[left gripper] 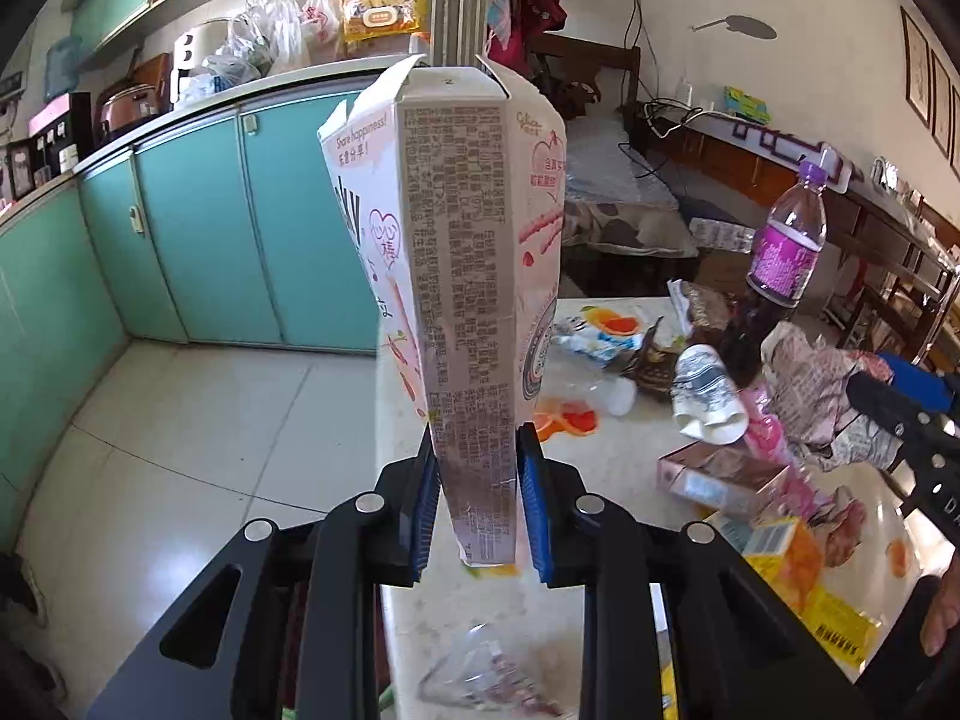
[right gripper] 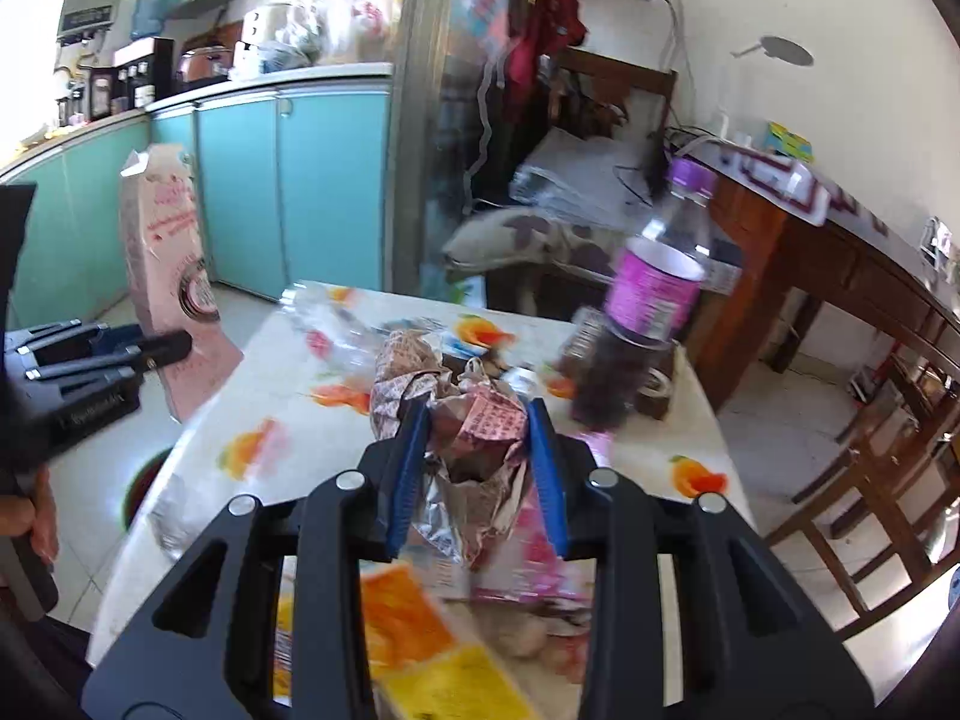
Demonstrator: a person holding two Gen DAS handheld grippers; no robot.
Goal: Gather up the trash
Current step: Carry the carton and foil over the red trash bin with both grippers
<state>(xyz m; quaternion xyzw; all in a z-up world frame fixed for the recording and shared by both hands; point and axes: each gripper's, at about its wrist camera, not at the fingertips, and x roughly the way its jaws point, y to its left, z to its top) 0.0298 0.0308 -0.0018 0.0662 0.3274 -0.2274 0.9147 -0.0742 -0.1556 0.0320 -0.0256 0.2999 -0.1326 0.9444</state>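
I have the left gripper [left gripper: 477, 498] closed on the pink-and-white snack box [left gripper: 456, 276]. Its blue pads [left gripper: 533, 498] press the narrow printed sides near the box's lower end. The box stands clear of the table [left gripper: 624, 438], and its opened flaps point away from the camera. In the right wrist view the same box [right gripper: 171, 276] sits at the left, beyond the table edge, above the tiled floor [right gripper: 78, 480].

I have the right gripper [right gripper: 477, 468] closed on a crumpled wad of printed paper [right gripper: 474, 420]. The wad fills the gap between both blue pads [right gripper: 549, 480] and bulges out past the fingertips. From the left wrist view the wad [left gripper: 822, 384] appears at the right, over the table.

Items remaining on the table:
- a purple-labelled bottle [right gripper: 648, 300] holding dark liquid, upright near the far right corner;
- a crushed paper cup [left gripper: 708, 396], on its side near the bottle's base;
- a flat pink carton [left gripper: 714, 480], just beside the cup;
- orange-and-yellow packaging [left gripper: 798, 564] at the near edge;
- a clear plastic wrapper [left gripper: 480, 678], nearest the left gripper.

Teal cabinets [left gripper: 240, 228] line the wall beyond.
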